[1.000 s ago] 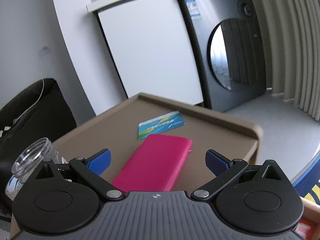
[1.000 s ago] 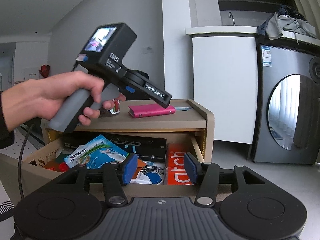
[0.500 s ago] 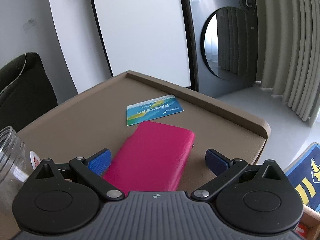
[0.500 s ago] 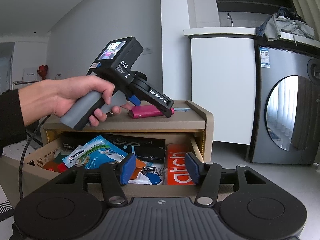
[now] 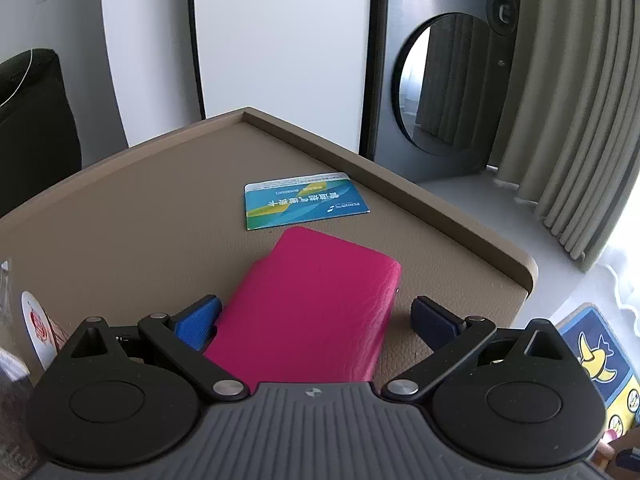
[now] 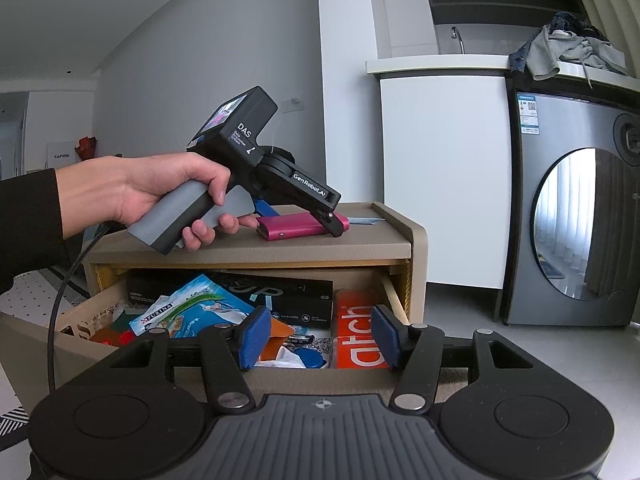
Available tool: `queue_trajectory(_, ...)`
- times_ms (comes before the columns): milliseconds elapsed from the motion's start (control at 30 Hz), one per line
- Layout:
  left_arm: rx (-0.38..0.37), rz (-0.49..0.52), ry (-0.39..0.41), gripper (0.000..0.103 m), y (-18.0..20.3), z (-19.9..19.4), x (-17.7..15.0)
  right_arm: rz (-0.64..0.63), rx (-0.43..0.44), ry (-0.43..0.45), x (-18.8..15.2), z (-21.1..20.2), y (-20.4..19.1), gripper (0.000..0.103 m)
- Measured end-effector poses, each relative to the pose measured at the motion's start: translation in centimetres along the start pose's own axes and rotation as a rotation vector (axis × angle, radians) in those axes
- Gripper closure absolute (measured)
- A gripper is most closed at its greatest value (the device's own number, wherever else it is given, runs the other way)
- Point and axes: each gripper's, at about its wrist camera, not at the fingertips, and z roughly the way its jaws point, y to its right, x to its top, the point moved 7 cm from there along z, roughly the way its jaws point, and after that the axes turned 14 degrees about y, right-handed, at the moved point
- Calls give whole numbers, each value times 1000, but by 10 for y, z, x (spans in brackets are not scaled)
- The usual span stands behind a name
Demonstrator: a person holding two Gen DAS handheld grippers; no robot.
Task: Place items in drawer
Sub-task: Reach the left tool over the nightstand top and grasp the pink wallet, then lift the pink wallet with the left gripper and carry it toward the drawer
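A pink wallet [image 5: 316, 300] lies flat on the brown cabinet top [image 5: 132, 216], and a blue-green card [image 5: 304, 202] lies just beyond it. My left gripper [image 5: 316, 318] is open, its blue pads on either side of the wallet's near end; whether they touch it I cannot tell. The right wrist view shows the same wallet [image 6: 296, 227] with the left gripper [image 6: 304, 212] lowered over it, held by a hand. Below the top, the drawer [image 6: 52, 344] stands pulled out, full of packets and boxes. My right gripper [image 6: 316, 338] is open and holds nothing, in front of the drawer.
A clear jar with a red-and-white label [image 5: 36, 324] stands at the left of the cabinet top. A washing machine [image 6: 572, 216] and a white cabinet [image 6: 444, 176] are to the right. A raised lip [image 5: 400, 176] runs along the top's far and right edges. A black cable [image 6: 60, 300] hangs from the left gripper's handle.
My left gripper has come forward and down, so the wallet now lies between its open fingers. The right gripper has barely moved.
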Motion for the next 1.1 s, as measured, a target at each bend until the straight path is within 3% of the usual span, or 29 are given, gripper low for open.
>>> queue_trajectory(67,7,2,-2,2,1,-1,0,-2,-1,1,0,-1,0,44)
queue_trajectory(133,-3,4,5,14,4,-4,1,-7,-1,1,0,-1,0,44)
queue_trajectory(200,-6,5,9,16,6,-7,1,-10,-3,2,0,-2,-1,44)
queue_trajectory(700,56,0,103,19,18,-38,-7,9,-3,2,2,-7,3,43)
queue_trajectory(1100,53,14,156,19,36,-78,-2,3,-15,14,7,-12,2,43)
